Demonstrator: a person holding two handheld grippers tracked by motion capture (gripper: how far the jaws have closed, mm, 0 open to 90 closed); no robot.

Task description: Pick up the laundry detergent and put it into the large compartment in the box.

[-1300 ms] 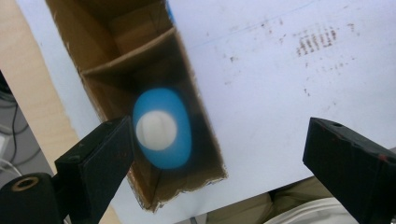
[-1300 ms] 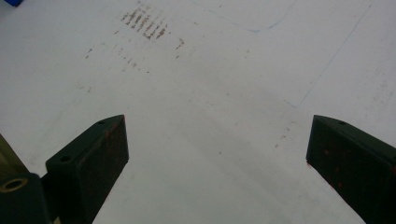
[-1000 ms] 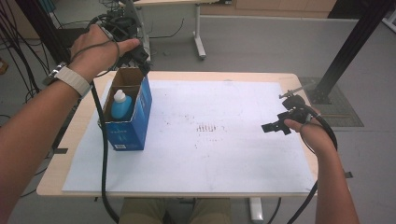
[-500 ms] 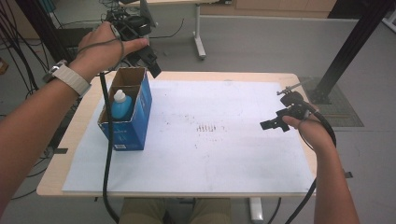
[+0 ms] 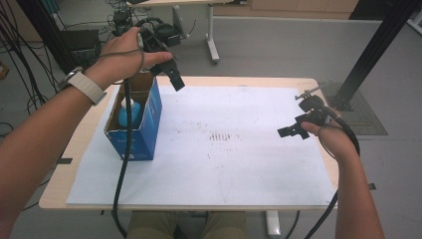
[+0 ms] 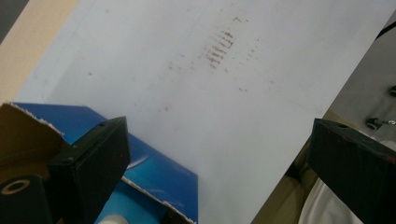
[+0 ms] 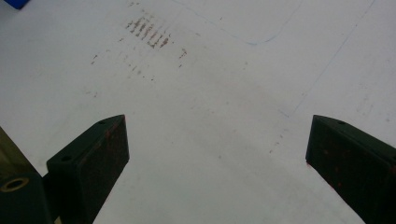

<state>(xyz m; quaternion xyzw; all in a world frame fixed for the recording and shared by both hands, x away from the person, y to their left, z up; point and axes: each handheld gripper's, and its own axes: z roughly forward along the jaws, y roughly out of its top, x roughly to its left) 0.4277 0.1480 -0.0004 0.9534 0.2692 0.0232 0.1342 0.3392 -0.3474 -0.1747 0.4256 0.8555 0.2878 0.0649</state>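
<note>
Box [image 5: 133, 124] upright at 9 o'clock on desk [image 5: 74, 164], blue carton, top flaps open, long axis running 12-to-6 in the high view. Sits on white sheet [image 5: 239, 164] near its left edge. Bottle [image 5: 125, 112] standing inside, white cap up, light-blue body, mostly hidden by carton walls.

Left gripper [image 5: 174, 79] raised above the box's far end, jaws spread wide, nothing pinched. Pointing down toward 4 o'clock, away from the opening. In the left gripper view, box [image 6: 154, 172] and a sliver of bottle cap [image 6: 116, 219] sit at 7 o'clock behind the left jaw, not between the jaws.

Right gripper [image 5: 293, 130] at 3 o'clock, low over the sheet, jaws spread wide, empty, aimed toward 9 o'clock. Well apart from the box.

Key relation: bottle lies below and back toward 7 o'clock from left gripper; bottle axis vertical. Left hand [image 5: 124, 55] clearly nearer. Probably needs wrist swung back and tipped down so jaws straddle the cap from above. Risk: jaw clipping a flap or carton wall on the way in.
</note>
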